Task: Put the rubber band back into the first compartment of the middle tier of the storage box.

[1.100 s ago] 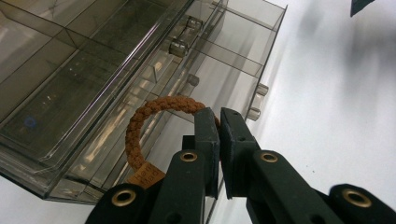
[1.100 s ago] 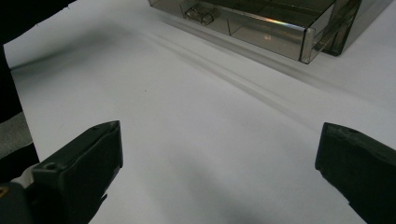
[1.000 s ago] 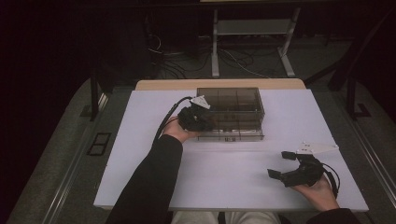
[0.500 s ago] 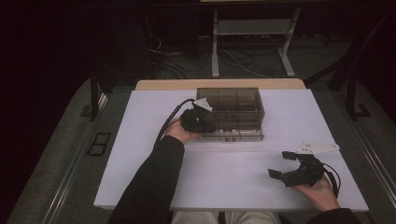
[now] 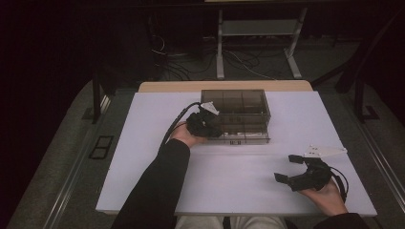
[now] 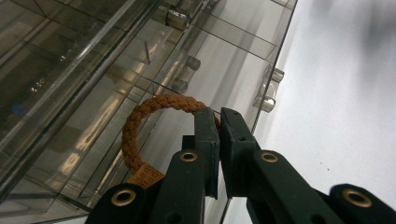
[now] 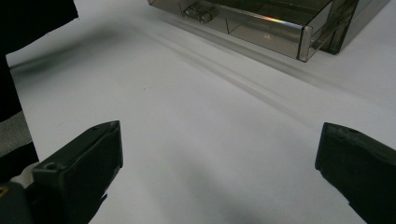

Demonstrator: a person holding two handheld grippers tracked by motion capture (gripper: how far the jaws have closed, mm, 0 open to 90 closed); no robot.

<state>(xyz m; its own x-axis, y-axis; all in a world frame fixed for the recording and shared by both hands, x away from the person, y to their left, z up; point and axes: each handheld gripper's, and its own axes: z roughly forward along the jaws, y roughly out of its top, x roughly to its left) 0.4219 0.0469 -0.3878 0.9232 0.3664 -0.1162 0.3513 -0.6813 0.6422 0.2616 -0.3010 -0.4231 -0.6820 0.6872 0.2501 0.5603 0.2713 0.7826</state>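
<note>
A white table [image 5: 239, 167] is standing in a dark room, a smoky clear box [image 5: 243, 107] sitting at the frame's upper middle. The left gripper [image 6: 215, 116] is pinching a braided brown bracelet [image 6: 140, 116] at the box's near-left corner, the loop hanging just over a compartment. A tan tag [image 6: 145, 176] is showing stamped writing, too small to read. The right gripper [image 5: 292, 169] is resting spread and empty at lower right, well apart.
</note>
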